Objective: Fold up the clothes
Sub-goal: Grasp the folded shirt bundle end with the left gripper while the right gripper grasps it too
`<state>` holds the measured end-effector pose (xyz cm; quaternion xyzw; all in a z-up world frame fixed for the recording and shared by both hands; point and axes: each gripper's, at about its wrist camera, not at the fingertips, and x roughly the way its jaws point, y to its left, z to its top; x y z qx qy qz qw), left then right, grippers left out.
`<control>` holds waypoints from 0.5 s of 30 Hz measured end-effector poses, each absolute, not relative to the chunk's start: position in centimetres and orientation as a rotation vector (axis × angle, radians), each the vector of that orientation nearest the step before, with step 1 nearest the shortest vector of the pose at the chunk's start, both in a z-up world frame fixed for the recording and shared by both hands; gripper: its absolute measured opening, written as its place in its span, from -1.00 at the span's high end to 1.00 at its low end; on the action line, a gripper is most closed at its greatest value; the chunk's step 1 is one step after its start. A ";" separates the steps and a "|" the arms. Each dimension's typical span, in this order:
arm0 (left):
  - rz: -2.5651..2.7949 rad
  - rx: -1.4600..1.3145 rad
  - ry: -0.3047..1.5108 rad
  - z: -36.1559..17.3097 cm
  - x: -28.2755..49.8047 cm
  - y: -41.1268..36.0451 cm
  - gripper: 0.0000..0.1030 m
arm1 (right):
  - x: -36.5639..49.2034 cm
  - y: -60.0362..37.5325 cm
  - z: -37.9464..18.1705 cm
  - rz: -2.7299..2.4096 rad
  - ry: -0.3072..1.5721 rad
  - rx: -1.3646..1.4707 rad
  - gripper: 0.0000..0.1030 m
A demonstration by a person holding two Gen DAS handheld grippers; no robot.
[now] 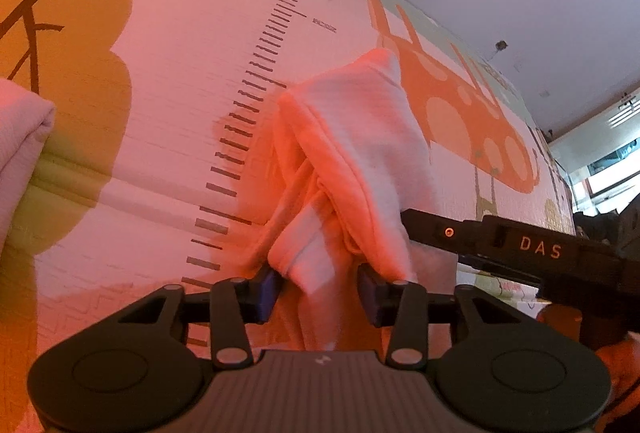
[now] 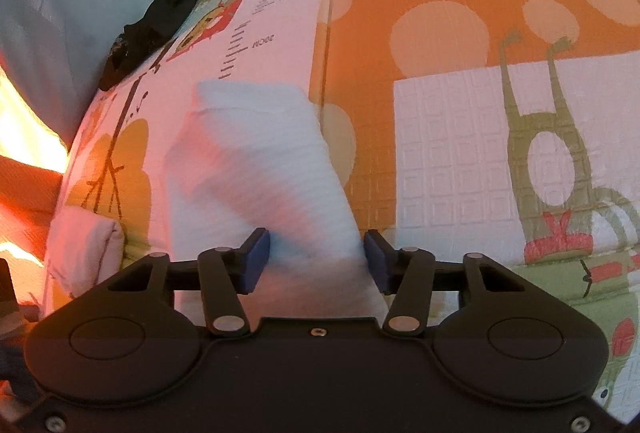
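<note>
A white garment [image 1: 360,137], bunched and partly folded, hangs down onto the patterned play mat [image 1: 160,73]. Its lower folds fill the gap of my left gripper [image 1: 318,287], and both blue pads press on the cloth. From the right, my right gripper [image 1: 406,219] reaches in and its tip meets the garment's edge. In the right wrist view the white garment [image 2: 256,161] spreads forward over the mat [image 2: 440,153]. Its near end sits between the pads of my right gripper [image 2: 316,261], which are closed on it.
A second folded pale cloth [image 1: 20,137] lies at the mat's left edge, also visible as a folded pale cloth [image 2: 84,245] in the right wrist view. A dark crumpled item [image 2: 160,29] lies at the mat's far corner by a grey curtain. Orange fabric [image 2: 24,185] lies left of the mat.
</note>
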<state>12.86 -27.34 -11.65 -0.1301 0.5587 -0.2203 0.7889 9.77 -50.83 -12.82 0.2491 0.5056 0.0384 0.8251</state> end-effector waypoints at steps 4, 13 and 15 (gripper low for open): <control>-0.474 -0.297 1.207 -11.8 12.9 -27.3 0.58 | 9.4 -50.1 -12.2 0.080 1.059 0.493 0.34; -0.491 -0.287 1.179 -11.3 12.7 -27.1 0.72 | 8.6 -50.0 -11.3 0.079 1.041 0.502 0.59; -0.492 -0.282 1.174 -11.1 12.6 -26.9 0.74 | 8.4 -49.9 -11.0 0.085 1.041 0.505 0.60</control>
